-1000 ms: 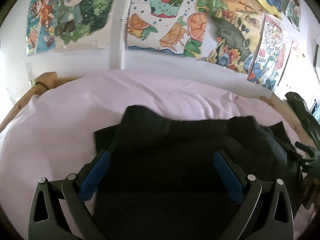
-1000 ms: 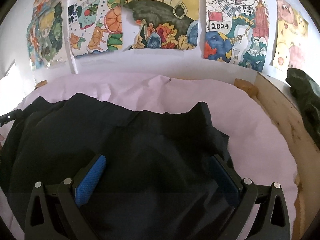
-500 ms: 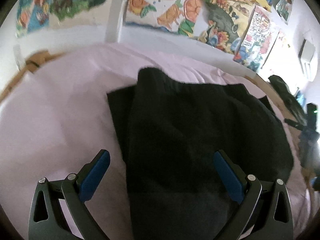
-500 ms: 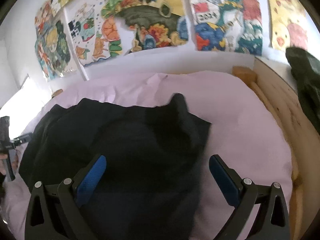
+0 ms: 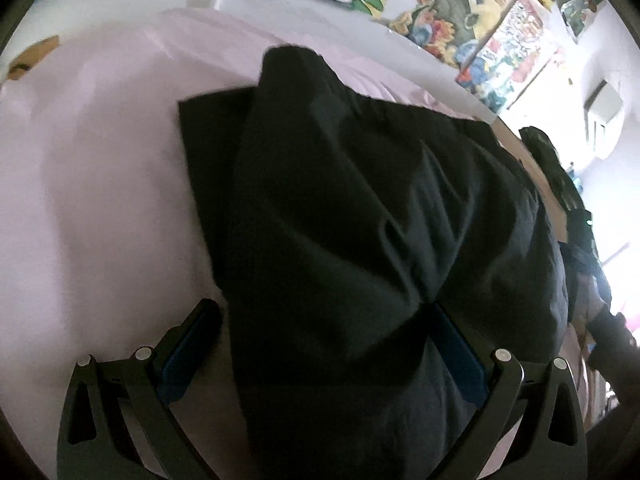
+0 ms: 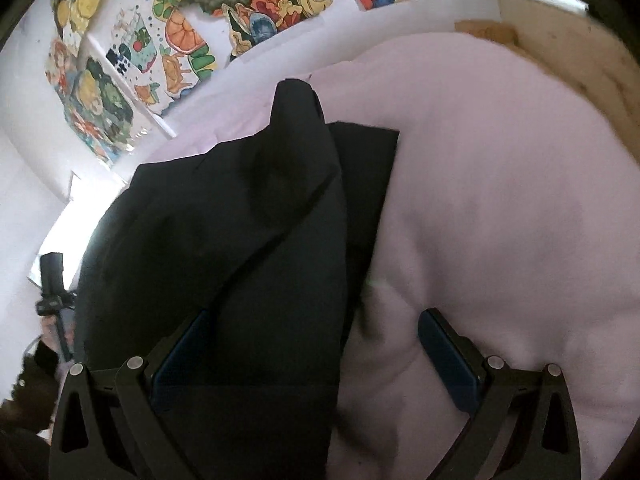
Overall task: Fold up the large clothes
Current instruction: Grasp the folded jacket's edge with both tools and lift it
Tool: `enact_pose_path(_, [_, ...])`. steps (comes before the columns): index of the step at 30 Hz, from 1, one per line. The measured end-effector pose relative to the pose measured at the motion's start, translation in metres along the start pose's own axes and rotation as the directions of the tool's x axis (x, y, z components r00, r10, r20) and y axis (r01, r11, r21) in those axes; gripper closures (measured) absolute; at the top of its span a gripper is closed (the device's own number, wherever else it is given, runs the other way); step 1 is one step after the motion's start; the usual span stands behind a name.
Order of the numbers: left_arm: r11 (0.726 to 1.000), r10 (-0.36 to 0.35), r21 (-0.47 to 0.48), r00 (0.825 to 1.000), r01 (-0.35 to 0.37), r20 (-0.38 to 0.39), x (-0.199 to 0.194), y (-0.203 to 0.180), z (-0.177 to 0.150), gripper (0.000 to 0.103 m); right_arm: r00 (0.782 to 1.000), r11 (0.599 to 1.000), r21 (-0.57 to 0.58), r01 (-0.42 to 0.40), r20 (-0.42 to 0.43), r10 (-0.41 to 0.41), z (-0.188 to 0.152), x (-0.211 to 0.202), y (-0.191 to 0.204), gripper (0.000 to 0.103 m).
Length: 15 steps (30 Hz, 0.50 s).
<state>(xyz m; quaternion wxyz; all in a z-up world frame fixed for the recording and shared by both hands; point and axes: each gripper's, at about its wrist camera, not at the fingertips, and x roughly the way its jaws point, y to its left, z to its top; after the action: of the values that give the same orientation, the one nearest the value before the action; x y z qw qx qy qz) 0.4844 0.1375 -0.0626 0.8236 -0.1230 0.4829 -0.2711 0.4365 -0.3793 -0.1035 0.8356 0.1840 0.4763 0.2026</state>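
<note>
The black garment [image 5: 360, 220] is spread on the pink sheet [image 5: 100, 200], filling the middle of both views. Both the left gripper [image 5: 320, 336] and the right gripper [image 6: 316, 336] are seen with jaws wide apart, the cloth lying between them.

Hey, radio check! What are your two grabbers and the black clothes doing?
Left gripper open, right gripper open. Black garment bunched on the pink sheet. Nothing blocking.
</note>
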Motion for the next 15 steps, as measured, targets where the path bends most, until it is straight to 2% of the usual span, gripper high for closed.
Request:
enact_pose_path(4, [0.998,-0.055,0.018,0.998,0.056,-0.017,0.003,0.003,-0.003,0.001,0.995,0.996,-0.024,-0.09,-0.044,0.088,-0.003,0.007,0.0,0.0])
enact_pose_path(7, [0.995,-0.087,0.041,0.996,0.088,-0.037,0.005,0.003,-0.004,0.001,0.982,0.984,-0.047,-0.172,-0.087,0.168,-0.008,0.013,0.005,0.0])
enact_pose_path(11, [0.99,-0.132,0.046,0.989,0.135,-0.063,0.011,0.003,-0.002,0.001,0.947,0.955,-0.079,-0.285,-0.175,0.268,-0.015,0.024,0.017,0.0])
enact_pose_path(15, [0.981,-0.183,0.042,0.978,0.188,-0.102,0.016,0.004,-0.003,0.001,0.935,0.951,-0.069,-0.301,-0.217,0.28,-0.021,0.035,0.018,0.0])
